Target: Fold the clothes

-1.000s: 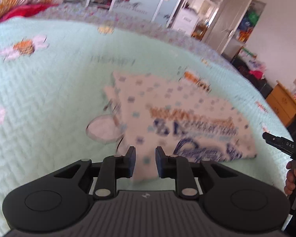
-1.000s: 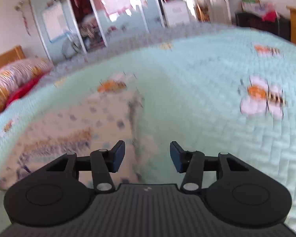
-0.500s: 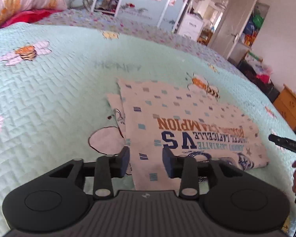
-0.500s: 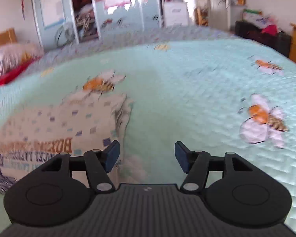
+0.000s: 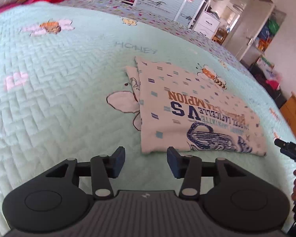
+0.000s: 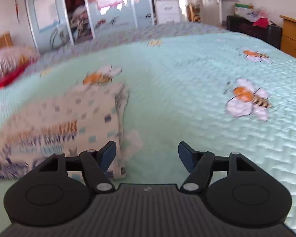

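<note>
So both my tools are empty right now: the left tool (image 5: pixel 146 162) has its jaws spread apart just short of the near edge of the folded shirt (image 5: pixel 187 114), and the right tool (image 6: pixel 147 156) is spread wide too, off the shirt's (image 6: pixel 69 122) right side. The shirt lies flat in a neat rectangle on the mint bee-print bedspread (image 5: pixel 59 108), print side up, so I'd guess this fold is basically done.
</note>
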`<action>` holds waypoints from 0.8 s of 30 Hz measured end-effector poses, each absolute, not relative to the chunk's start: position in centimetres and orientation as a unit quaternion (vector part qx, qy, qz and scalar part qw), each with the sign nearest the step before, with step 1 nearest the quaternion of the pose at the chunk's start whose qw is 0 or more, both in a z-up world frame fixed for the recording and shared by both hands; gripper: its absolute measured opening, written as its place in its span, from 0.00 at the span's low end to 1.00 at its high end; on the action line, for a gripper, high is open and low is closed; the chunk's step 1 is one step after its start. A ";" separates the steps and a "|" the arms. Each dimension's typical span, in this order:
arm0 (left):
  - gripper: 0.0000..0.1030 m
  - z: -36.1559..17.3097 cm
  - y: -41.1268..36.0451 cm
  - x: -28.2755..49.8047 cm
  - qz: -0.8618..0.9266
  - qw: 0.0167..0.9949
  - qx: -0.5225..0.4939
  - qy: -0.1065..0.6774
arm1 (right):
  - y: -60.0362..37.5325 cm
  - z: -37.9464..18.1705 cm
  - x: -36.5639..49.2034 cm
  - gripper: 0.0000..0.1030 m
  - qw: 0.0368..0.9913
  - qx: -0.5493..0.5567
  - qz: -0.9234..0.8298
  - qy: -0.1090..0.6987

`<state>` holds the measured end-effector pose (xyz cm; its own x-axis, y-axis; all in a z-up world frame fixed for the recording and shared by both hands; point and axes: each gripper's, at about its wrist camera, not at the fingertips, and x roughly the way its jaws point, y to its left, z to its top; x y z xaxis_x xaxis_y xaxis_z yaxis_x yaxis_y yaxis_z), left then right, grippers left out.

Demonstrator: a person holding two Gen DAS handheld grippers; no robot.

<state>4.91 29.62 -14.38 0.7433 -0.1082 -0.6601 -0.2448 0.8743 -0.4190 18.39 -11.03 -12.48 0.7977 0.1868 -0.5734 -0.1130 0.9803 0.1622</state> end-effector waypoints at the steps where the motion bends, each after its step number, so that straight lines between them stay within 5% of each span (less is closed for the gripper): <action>1: 0.51 -14.7 29.6 4.9 0.030 0.894 -0.273 0.355 | -10.6 -11.9 17.7 0.69 0.948 0.059 0.090 0.299; 6: 0.51 -15.2 27.7 5.5 0.011 0.871 -0.344 0.350 | -6.7 -11.8 16.1 0.78 0.937 0.061 0.169 0.299; 15: 0.55 -13.5 24.2 9.3 -0.020 0.911 -0.216 0.351 | 0.0 -13.5 17.8 0.78 0.926 -0.004 0.194 0.323; 17: 0.46 -15.4 24.4 10.0 -0.006 0.899 -0.203 0.387 | 0.4 -14.8 18.5 0.78 0.917 -0.021 0.185 0.353; 24: 0.52 -12.0 23.7 9.0 -0.027 0.931 -0.159 0.327 | -2.4 -14.5 13.7 0.79 0.918 -0.067 0.196 0.337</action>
<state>9.03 23.66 -12.04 0.7847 -0.1534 -0.6006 -0.0541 0.9483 -0.3129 13.71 -2.37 -14.48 0.6955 0.3146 -0.6460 -0.4047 0.9144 0.0095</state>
